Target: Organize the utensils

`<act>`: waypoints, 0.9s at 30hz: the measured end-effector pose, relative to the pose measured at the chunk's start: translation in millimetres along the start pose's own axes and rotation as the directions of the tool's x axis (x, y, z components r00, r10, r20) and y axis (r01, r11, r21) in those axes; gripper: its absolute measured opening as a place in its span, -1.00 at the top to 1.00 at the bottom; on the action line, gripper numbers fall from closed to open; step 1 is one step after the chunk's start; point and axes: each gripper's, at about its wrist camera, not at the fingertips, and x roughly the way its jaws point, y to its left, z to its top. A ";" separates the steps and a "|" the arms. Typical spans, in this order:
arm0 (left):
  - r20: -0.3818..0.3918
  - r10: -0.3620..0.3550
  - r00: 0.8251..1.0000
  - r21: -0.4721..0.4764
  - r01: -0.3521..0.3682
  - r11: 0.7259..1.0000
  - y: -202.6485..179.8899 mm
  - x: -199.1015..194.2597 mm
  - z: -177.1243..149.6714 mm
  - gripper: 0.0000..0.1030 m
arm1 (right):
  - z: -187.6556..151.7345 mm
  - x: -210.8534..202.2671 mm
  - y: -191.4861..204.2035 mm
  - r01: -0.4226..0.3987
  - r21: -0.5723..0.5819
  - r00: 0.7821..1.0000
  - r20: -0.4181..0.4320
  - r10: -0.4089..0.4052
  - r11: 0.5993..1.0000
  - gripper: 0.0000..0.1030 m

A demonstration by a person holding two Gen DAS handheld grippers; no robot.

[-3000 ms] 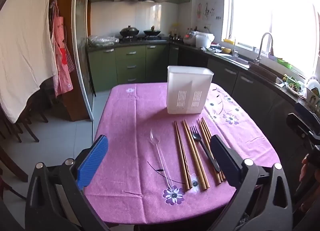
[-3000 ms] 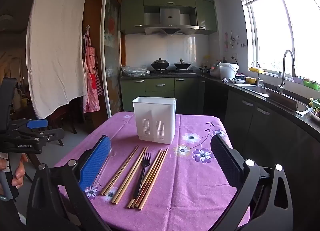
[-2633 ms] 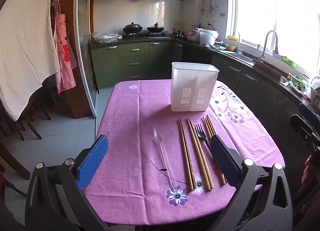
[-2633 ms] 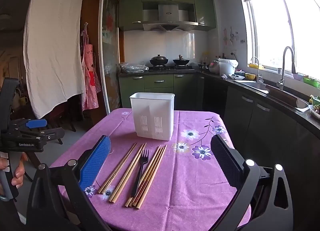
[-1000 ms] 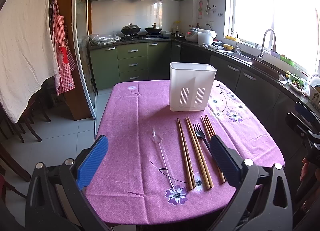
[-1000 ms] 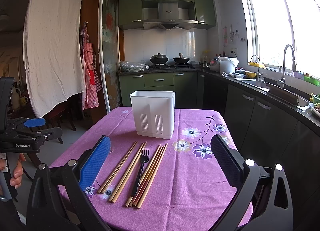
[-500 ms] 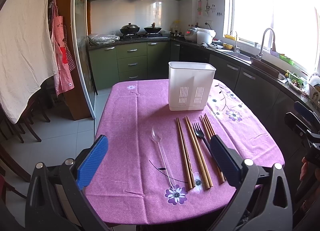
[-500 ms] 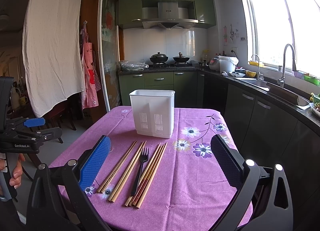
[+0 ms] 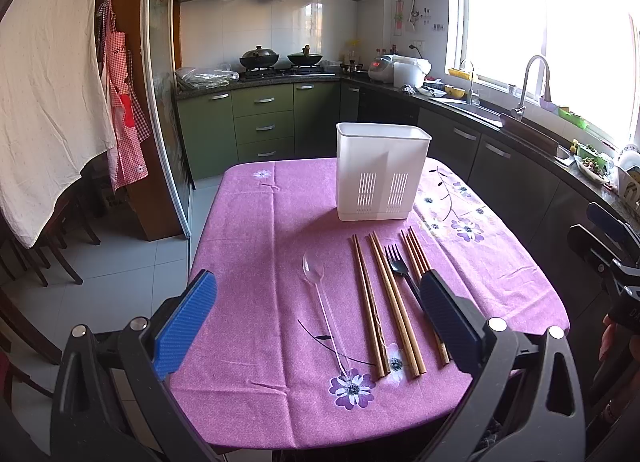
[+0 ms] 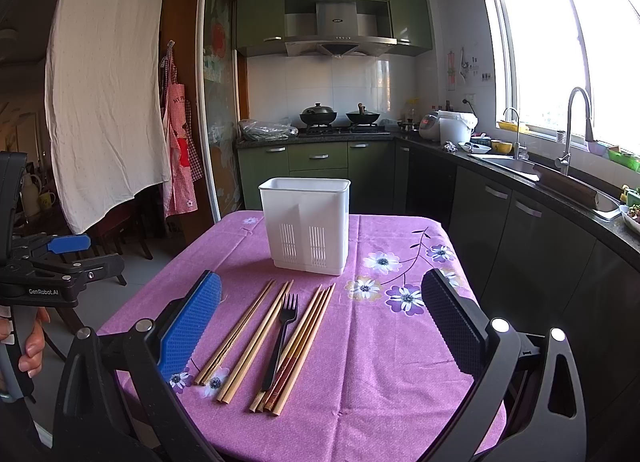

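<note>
Both grippers hover above the near edge of the table, jaws spread wide and empty: the left gripper [image 9: 316, 310] and the right gripper [image 10: 322, 316]. On the purple tablecloth [image 9: 260, 222] lie one clear spoon [image 9: 324, 302], one black fork [image 10: 280, 336] and three bunches of wooden chopsticks [image 9: 368, 302], all lengthwise near-to-far, heads toward the white utensil holder [image 9: 380, 174] standing upright beyond them.

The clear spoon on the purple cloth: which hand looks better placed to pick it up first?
Probably the left. The clear spoon lies between the open left tool's fingers, leftmost in the row. From the right tool, a finger hides it; the black fork lies ahead instead.
</note>
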 end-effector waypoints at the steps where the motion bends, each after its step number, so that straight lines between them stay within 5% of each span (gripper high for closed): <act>1: 0.000 0.000 1.000 0.000 0.000 1.000 -0.1 0.0 0.0 -0.88 | 0.0 0.1 0.1 0.000 0.000 1.000 -0.001 0.000 1.000 -0.92; 10: -0.015 -0.012 1.000 0.006 0.012 1.000 -1.2 7.0 0.6 -0.88 | -1.4 0.8 -1.2 0.005 0.007 1.000 -0.015 -0.005 1.000 -0.92; 14: -0.097 -0.028 0.995 -0.020 0.026 0.999 3.7 38.9 9.0 -0.88 | -1.7 6.6 -11.0 0.004 0.036 0.999 -0.048 -0.002 0.999 -0.92; 18: -0.255 -0.050 0.966 -0.076 0.032 0.997 15.5 91.7 15.7 -0.88 | -3.7 16.7 -24.8 0.044 0.069 0.995 -0.092 -0.038 0.997 -0.92; 21: -0.381 -0.082 0.921 -0.119 0.039 0.992 21.1 135.4 12.8 -0.88 | -9.4 28.8 -43.8 0.044 0.160 0.988 -0.151 -0.019 0.986 -0.92; 27: -0.488 -0.063 0.870 -0.101 0.016 0.995 12.6 176.3 0.3 -0.77 | -26.6 57.3 -70.3 0.018 0.273 0.959 -0.277 0.061 0.962 -0.92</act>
